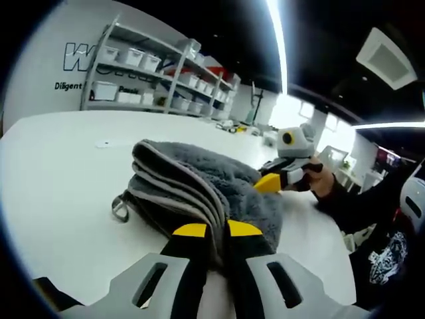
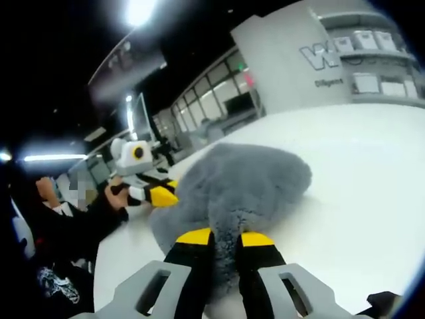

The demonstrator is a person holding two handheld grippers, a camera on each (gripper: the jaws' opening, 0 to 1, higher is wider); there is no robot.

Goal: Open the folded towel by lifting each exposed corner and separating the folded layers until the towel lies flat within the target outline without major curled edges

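Two handheld grippers clamp opposite ends of a gray folded towel (image 1: pixel 199 186) resting on a white table (image 1: pixel 60 186). Seen from the left gripper view, the left gripper (image 1: pixel 218 230) rises at 6 o'clock, its yellow-tipped black fingers (image 1: pixel 190 231) pinching the towel's stacked layers, whose pale banded edges fan toward 9 o'clock; a small hanging loop (image 1: pixel 119 207) lies on the tabletop at the towel's 9 o'clock side. At 3 o'clock in that view the right gripper (image 1: pixel 269 183) meets the far end of the towel, held by a person's hand (image 1: pixel 322 178) in a dark sleeve (image 1: pixel 365 203). From the right gripper view, the right gripper (image 2: pixel 225 237) stands at 6 o'clock, its yellow-tipped fingers (image 2: pixel 257 239) closed on a fold of the plush gray towel (image 2: pixel 246 183), which bulges toward 12 o'clock over the white table (image 2: pixel 358 199). At 9 o'clock there, the left gripper (image 2: pixel 163 196) touches the towel's other end. Shelving (image 1: pixel 159 76) stocked with white bins (image 1: pixel 105 91) lines the wall at 11 o'clock in the left gripper view, beneath a bright ceiling light strip (image 1: pixel 277 40).
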